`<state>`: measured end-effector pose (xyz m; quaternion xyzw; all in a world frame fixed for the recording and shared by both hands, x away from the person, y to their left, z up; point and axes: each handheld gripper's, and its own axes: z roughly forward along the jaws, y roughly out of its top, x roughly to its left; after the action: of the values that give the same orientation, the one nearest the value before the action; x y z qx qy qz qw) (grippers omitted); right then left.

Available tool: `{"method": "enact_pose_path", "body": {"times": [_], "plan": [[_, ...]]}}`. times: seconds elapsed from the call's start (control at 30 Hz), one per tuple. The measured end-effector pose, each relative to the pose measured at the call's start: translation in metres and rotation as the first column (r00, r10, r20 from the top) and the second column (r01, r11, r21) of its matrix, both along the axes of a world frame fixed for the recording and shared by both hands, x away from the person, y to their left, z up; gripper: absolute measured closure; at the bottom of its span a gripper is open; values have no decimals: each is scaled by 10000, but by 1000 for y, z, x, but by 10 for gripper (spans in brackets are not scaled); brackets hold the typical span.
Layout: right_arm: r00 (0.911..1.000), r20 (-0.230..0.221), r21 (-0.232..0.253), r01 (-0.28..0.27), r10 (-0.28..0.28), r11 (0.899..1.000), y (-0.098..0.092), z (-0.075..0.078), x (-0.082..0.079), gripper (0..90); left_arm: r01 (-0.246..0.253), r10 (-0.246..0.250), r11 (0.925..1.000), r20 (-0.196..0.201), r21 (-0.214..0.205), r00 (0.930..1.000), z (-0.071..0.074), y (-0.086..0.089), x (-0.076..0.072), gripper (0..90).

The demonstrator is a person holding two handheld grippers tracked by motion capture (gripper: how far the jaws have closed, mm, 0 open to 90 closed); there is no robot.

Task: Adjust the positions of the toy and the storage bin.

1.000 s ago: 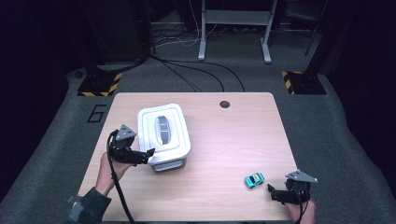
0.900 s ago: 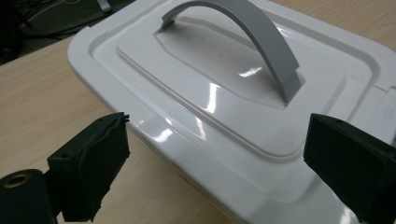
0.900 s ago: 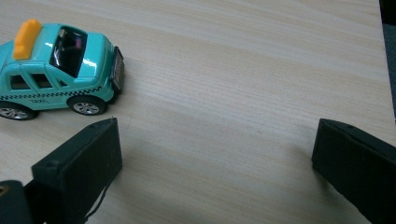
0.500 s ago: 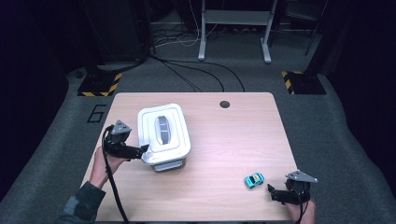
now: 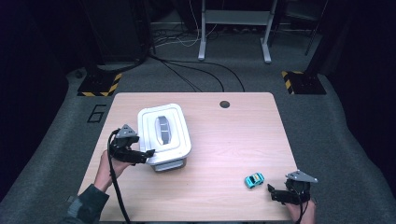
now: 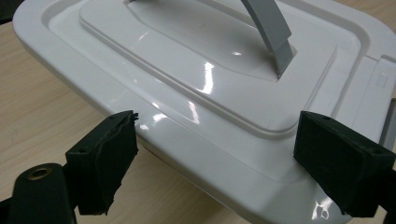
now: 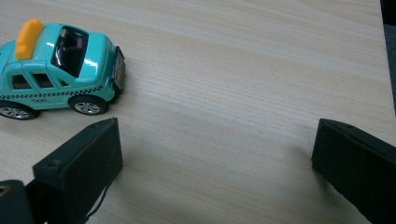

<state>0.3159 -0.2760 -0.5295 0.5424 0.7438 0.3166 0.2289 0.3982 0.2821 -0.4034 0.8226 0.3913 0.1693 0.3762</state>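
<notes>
A white lidded box with a grey handle stands on the left half of the wooden table. My left gripper is at the box's near left corner. In the left gripper view its jaws straddle the lid's rim; they have just been closing, with that rim between them, and the pads are not pressing on it. A small teal toy taxi sits near the front right. My right gripper stands open just right of the taxi, with bare table between its jaws.
A round cable hole lies near the table's far edge. On the grey floor beyond are black cables, yellow-black striped feet and a metal stand. The table's front edge runs just under both hands.
The left hand has shifted slightly at the box's near left corner, and its jaws have narrowed a little. The right gripper and the taxi have kept still.
</notes>
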Motion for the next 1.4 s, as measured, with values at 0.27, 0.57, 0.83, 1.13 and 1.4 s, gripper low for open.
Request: {"method": "enact_pose_path", "body": {"times": [0.27, 0.57, 0.83, 1.13, 1.4], "plan": [[10000, 2, 0, 2, -2, 10000, 0, 0, 0, 11, -138, 134, 9993, 125, 350, 9998, 5, -6, 4, 117], [10000, 0, 2, 0, 0, 10000, 0, 0, 0, 11, -378, 362, 9989, 530, 281, 9979, 30, -35, 22, 66], [10000, 2, 17, -8, 8, 10000, 0, 0, 0, 11, -598, 586, 9966, 227, 570, 9980, 33, -66, 56, 119], [10000, 44, 52, -34, 33, 10000, -1, 0, 0, 14, -1162, 1138, 9860, 268, 1192, 9931, 27, -78, 65, 260], [10000, 31, 34, -32, 32, 10000, 0, 0, 0, 15, -800, 748, 9888, 454, 1256, 9962, 28, -82, 61, 313]]}}
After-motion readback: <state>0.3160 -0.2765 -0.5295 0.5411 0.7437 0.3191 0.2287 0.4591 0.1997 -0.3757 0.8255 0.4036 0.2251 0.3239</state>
